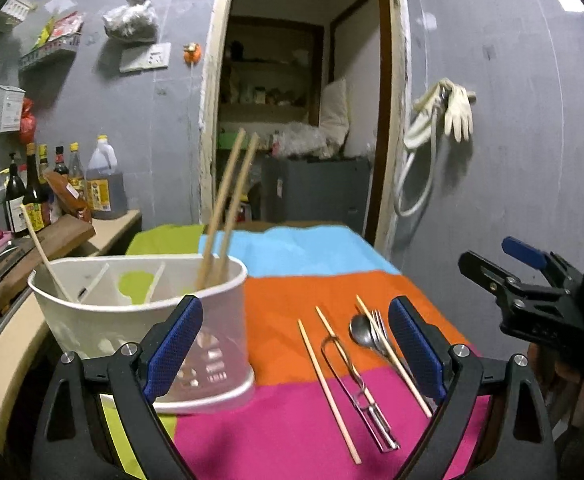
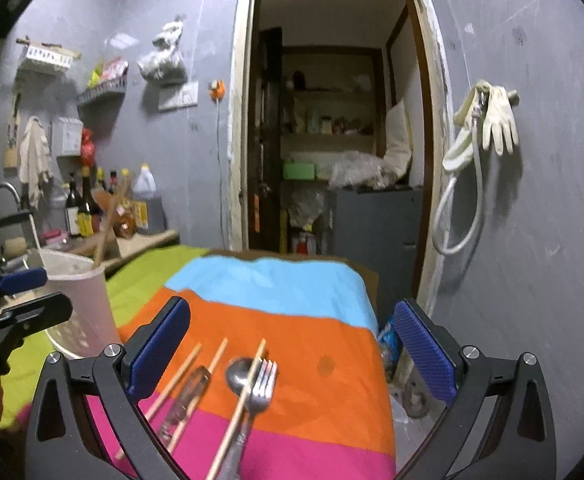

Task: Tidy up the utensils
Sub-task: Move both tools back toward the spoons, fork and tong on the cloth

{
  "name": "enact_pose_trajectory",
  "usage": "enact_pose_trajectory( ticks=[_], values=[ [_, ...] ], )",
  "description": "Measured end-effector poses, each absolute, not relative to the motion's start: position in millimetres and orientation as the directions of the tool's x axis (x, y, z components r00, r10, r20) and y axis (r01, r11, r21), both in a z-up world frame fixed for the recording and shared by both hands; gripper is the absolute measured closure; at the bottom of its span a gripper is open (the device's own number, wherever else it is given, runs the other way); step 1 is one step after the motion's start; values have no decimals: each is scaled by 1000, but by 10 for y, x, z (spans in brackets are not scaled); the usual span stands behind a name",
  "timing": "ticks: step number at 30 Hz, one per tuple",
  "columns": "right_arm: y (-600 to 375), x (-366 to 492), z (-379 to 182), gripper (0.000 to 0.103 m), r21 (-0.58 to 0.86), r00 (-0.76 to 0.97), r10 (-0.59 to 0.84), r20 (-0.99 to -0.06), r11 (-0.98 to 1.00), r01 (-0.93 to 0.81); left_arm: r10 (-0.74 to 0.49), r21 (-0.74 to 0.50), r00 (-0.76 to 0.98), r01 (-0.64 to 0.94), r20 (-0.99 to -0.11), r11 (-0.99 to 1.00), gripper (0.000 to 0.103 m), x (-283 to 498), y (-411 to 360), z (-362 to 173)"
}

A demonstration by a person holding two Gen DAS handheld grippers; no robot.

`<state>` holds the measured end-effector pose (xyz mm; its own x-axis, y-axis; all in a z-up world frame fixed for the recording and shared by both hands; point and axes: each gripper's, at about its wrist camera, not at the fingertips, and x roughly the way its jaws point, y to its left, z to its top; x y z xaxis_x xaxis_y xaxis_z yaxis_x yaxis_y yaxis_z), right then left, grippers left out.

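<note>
A white utensil caddy (image 1: 140,320) with dividers stands on the striped cloth at the left; two wooden chopsticks (image 1: 228,208) stand in its right compartment and one pale stick leans at its left. My left gripper (image 1: 295,344) is open and empty, just in front of the caddy. On the cloth lie loose chopsticks (image 1: 327,392), metal tongs (image 1: 355,388), a spoon (image 1: 361,334) and a fork (image 1: 379,328). My right gripper (image 2: 292,352) is open and empty above the spoon (image 2: 240,374), fork (image 2: 262,384), tongs (image 2: 188,396) and chopsticks (image 2: 236,412). The caddy (image 2: 80,304) shows at its left.
The table with the striped cloth (image 1: 323,292) ends at the right near the grey wall and doorway (image 2: 331,120). A counter with sauce bottles (image 1: 32,192), an oil jug (image 1: 106,180) and a cutting board sits to the left. Gloves and a hose (image 1: 447,120) hang on the wall.
</note>
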<state>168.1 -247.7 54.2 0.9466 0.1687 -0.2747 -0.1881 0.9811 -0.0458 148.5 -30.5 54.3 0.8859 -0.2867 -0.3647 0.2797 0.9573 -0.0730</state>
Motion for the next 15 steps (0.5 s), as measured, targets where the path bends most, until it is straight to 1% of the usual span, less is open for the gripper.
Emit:
enact_pose_trajectory(
  ticks=[2,9,11,13,14,15],
  values=[
    [-2503,1728,478,0,-52,938,155,-311,982,-179,-285,-62,874,283,-394,957,12,1491,-358,474],
    [-2581,1983,232,0,-58,870,120,-479,984,-167,-259,-32,828,281,-497,959,13,1606,-500,254],
    [-2608,2041,162,1,-46,845,128,-520,983,-178,-257,-31,812,283,-525,959,17,1648,-529,186],
    [-2612,2091,88,4,-51,819,124,-561,982,-184,-253,-25,788,289,-561,957,26,1704,-565,111],
    [-2607,2115,61,5,-55,810,123,-574,981,-187,-250,-22,778,290,-577,957,29,1732,-578,85],
    [-2599,2142,29,6,-59,796,122,-593,979,-194,-249,-22,768,293,-590,956,34,1753,-587,63]
  ],
)
